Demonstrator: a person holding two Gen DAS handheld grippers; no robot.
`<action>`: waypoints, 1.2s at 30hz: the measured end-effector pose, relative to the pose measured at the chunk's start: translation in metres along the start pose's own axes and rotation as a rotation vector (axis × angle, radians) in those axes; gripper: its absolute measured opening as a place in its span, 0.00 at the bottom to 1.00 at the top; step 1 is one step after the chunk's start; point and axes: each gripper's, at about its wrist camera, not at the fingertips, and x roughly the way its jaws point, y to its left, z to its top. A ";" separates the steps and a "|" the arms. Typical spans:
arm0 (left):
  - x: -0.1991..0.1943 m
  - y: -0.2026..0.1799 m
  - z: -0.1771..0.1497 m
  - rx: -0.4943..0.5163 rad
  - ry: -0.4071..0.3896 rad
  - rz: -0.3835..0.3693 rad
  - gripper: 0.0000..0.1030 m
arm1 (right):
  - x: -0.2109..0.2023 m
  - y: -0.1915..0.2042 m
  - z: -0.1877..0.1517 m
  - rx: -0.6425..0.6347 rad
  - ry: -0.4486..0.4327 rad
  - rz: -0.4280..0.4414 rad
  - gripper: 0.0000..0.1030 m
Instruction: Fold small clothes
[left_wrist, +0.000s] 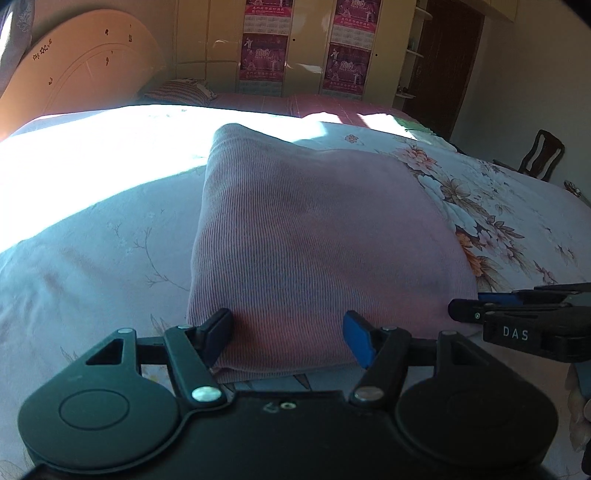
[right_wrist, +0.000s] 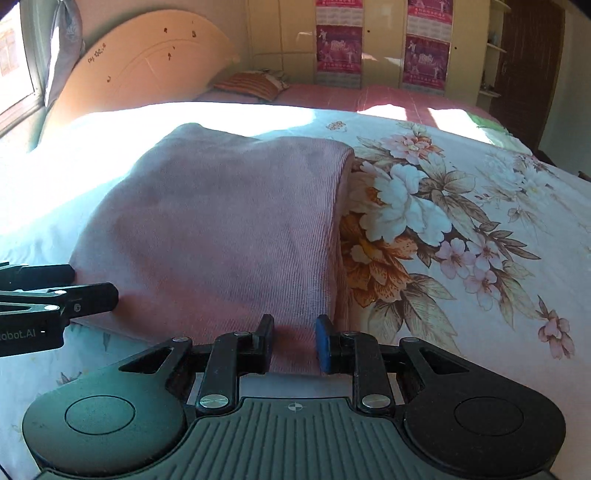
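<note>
A folded pink ribbed garment (left_wrist: 314, 236) lies on the floral bedsheet (left_wrist: 92, 258). My left gripper (left_wrist: 288, 338) is open, its fingers straddling the garment's near edge at the left. My right gripper (right_wrist: 294, 341) is open with a narrower gap, its fingers around the garment's near right corner (right_wrist: 291, 343). The garment also shows in the right wrist view (right_wrist: 221, 229). The right gripper shows in the left wrist view (left_wrist: 465, 308) at the garment's right corner, and the left gripper shows in the right wrist view (right_wrist: 92, 288) at the left.
The bed has a floral sheet (right_wrist: 443, 229) with bright sunlight across its far half. A wooden headboard (left_wrist: 85, 70) stands at the far left, a striped pillow (right_wrist: 255, 85) behind, wardrobes with posters at the back, and a chair (left_wrist: 543, 155) at the right.
</note>
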 end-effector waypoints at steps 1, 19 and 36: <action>0.001 -0.002 0.000 0.004 -0.003 0.008 0.63 | 0.000 -0.007 0.000 0.030 -0.002 0.016 0.23; -0.082 -0.039 -0.012 0.015 0.111 0.125 0.76 | -0.106 -0.015 -0.030 0.114 -0.018 0.168 0.72; -0.281 -0.112 -0.081 0.025 -0.096 0.175 0.79 | -0.303 -0.014 -0.119 0.010 -0.208 0.220 0.84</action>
